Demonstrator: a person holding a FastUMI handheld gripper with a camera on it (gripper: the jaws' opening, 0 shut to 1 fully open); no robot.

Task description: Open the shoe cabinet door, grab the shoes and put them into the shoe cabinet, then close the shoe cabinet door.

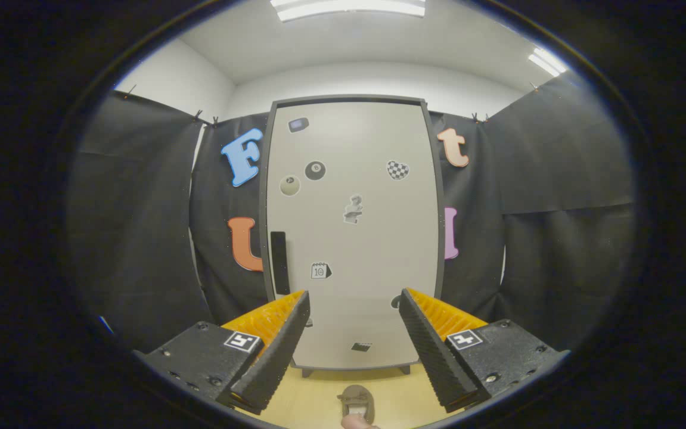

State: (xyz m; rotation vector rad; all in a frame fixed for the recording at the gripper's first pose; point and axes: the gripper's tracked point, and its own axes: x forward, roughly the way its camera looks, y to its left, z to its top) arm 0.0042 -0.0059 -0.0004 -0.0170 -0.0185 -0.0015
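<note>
while the gripper (354, 310) hangs well back from the furniture, its fingers are spread wide with nothing between them, which suits an approach rather than a grasp. down between the fingers, on the pale floor (319, 393), lies a brownish shoe (357, 400), set in front of the cabinet, apparently so it can be lifted in once the door is open. beyond the fingers stands the tall shoe cabinet (351, 232), its pale door shut and dotted with small stickers. a dark vertical handle (279, 262) sits low on the door's left edge, just above the left finger; judging by that, the first step, pulling the door open, is not yet done.
</note>
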